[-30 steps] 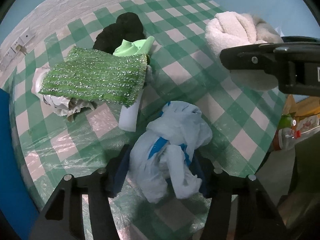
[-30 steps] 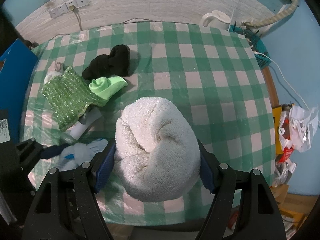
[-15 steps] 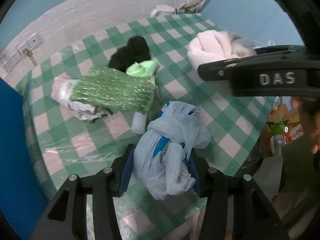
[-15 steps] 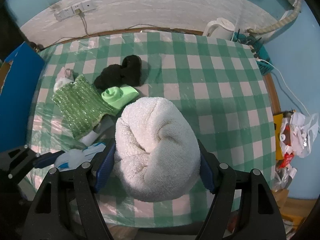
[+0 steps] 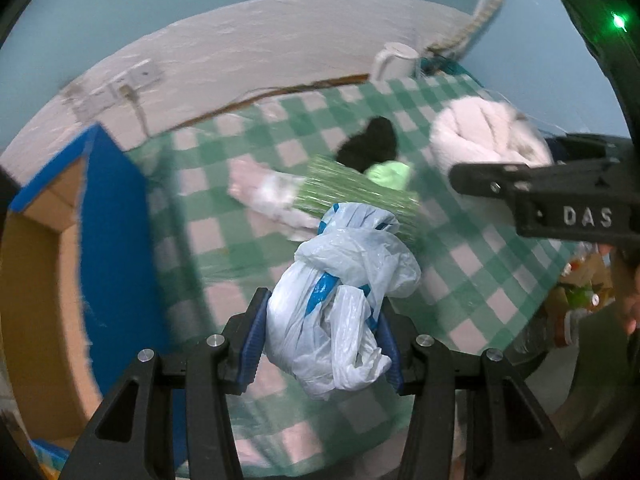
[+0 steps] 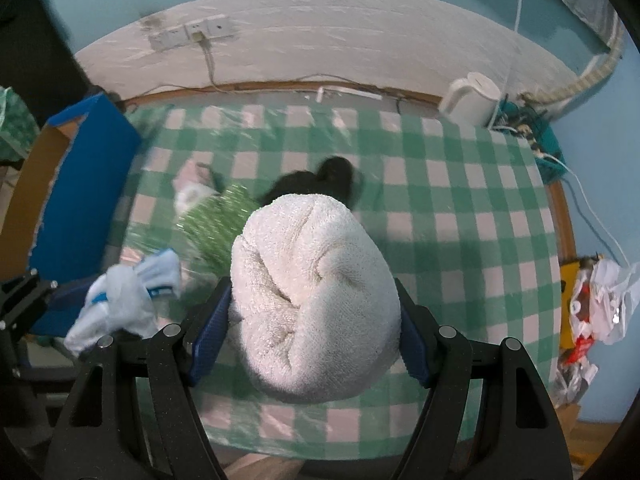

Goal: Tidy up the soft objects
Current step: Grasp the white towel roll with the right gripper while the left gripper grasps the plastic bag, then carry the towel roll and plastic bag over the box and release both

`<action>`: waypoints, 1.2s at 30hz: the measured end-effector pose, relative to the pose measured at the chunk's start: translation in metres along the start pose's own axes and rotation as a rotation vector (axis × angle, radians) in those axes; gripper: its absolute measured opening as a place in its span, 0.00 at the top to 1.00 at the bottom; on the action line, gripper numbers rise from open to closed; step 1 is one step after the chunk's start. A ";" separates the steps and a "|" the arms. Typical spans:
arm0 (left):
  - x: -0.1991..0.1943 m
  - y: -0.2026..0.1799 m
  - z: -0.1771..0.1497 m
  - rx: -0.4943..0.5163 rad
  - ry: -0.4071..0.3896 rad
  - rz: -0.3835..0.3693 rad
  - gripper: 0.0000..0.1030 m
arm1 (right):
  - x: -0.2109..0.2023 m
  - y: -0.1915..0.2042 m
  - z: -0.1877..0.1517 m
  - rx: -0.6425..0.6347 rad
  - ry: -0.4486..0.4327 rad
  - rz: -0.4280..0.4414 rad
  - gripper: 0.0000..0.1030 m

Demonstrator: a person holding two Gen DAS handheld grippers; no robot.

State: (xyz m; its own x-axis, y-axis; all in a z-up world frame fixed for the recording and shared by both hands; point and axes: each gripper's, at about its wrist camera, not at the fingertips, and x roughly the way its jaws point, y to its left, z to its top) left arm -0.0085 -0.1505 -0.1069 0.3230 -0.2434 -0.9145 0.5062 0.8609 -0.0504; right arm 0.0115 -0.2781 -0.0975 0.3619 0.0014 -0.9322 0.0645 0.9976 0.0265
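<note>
We have lifted both soft things up off the table [image 6: 460, 216]. A second ago the plastic bag [image 5: 340, 304] sat low by the near edge of the checked cloth. Now it hangs higher, and we can see more of the wall and the blue box [image 5: 112, 248] at the left edge. Our left gripper [image 5: 320, 336] has just squeezed in a bit more, and its blue pads press on both sides of the bag. Our right gripper [image 6: 312, 332] has kept the same hold on the rolled towel [image 6: 312, 300], pinching it from both sides, and it has gone up too.

We think this means the picking up is done for these two. The next job looks like carrying them to a home, maybe the open blue box, though we cannot be sure.

The bag is thin, white and crinkly, with blue marks, and it is scrunched into a loose knot. A floppy end hangs past the pads, so it could slip. The towel is fat, cream and fluffy, rolled into a ball that bulges out above the pads.

More soft things lie near the middle of the table: a sparkly green cloth [image 5: 360, 196], a black lump [image 5: 372, 148], a light green piece [image 5: 390, 172] and a pale wrapped bundle [image 5: 268, 196]. They touch each other in a small pile.
</note>
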 end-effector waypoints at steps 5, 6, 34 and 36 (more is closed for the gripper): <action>-0.016 0.022 0.002 -0.035 -0.036 0.031 0.51 | -0.006 0.025 0.007 -0.034 -0.013 0.023 0.28; -0.019 0.026 0.002 -0.040 -0.045 0.039 0.51 | -0.007 0.030 0.009 -0.043 -0.016 0.026 0.28; -0.077 0.135 -0.018 -0.226 -0.163 0.172 0.51 | -0.039 0.174 0.049 -0.261 -0.089 0.141 0.28; -0.077 0.143 -0.021 -0.237 -0.164 0.189 0.51 | -0.039 0.182 0.052 -0.270 -0.090 0.144 0.28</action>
State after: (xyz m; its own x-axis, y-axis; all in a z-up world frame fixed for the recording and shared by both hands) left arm 0.0219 0.0009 -0.0517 0.5274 -0.1217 -0.8409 0.2318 0.9728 0.0046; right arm 0.0578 -0.1007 -0.0376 0.4312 0.1500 -0.8897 -0.2386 0.9699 0.0479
